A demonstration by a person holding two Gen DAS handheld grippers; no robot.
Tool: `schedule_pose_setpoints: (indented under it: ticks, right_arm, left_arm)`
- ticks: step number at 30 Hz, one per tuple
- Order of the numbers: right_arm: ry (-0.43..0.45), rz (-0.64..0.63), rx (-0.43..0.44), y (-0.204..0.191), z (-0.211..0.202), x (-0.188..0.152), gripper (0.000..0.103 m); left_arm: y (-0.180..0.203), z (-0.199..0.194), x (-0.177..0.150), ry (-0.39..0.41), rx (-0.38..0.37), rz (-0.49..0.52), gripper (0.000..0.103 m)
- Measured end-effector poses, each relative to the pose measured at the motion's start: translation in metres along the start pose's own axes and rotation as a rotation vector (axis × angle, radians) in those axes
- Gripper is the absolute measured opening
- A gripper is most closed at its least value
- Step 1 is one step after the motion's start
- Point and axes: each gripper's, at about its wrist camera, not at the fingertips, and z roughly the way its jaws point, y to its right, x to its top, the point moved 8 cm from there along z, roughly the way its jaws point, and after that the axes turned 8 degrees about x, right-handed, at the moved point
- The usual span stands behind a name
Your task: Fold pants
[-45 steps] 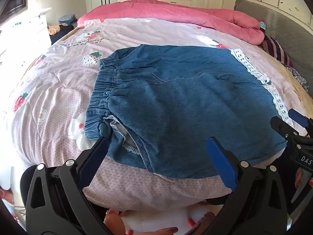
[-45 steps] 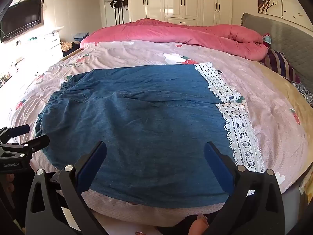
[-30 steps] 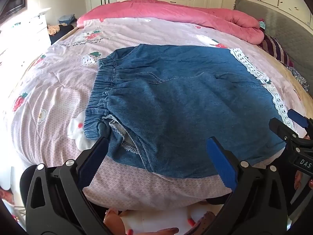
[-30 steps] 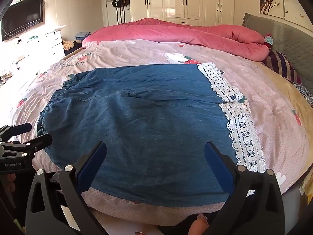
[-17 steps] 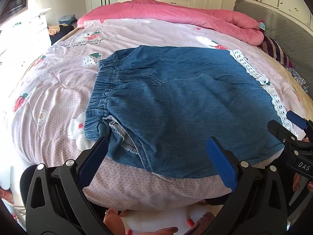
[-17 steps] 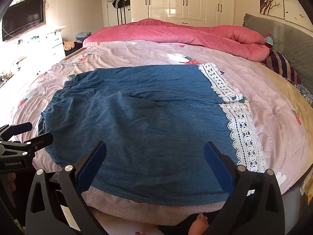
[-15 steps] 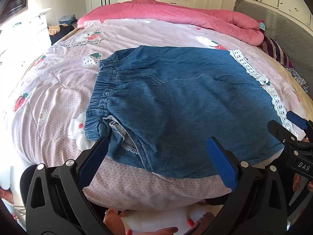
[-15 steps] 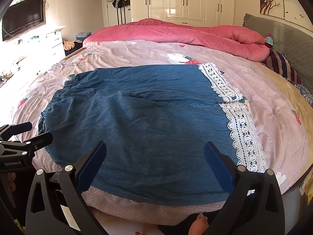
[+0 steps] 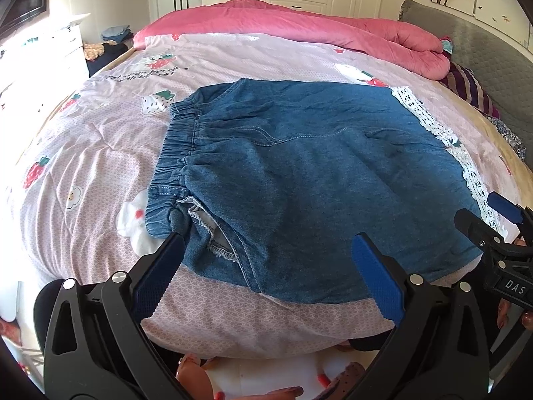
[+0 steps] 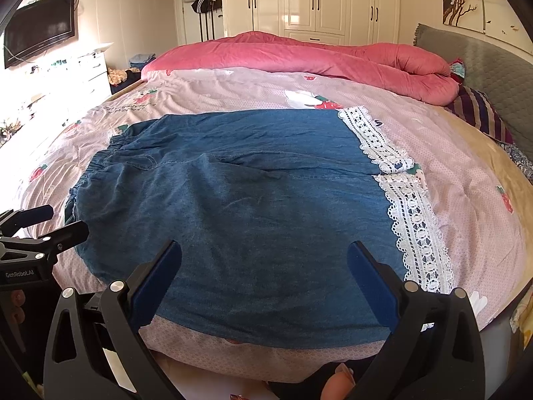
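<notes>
On the bed point(image 10: 466, 206), the pants point(image 10: 253, 206) lie as flat as before; left claw point(image 9: 266, 260) and right claw point(image 10: 263, 266) hover wide open, empty: folding not begun

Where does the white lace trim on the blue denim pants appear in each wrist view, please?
Left wrist view: the white lace trim runs down the right side, ending near the right gripper.
Right wrist view: the trim runs right of centre.
Shared landmark: the rolled pink quilt behind.
</notes>
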Motion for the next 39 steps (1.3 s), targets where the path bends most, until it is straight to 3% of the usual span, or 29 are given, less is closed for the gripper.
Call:
schedule_pose_setpoints:
  ticks: [39]
  right_arm:
    - [-0.015, -0.032, 0.02, 0.001, 0.023, 0.016, 0.099]
  left_arm:
    - [-0.005, 0.017, 0.008, -0.004, -0.003, -0.007, 0.095]
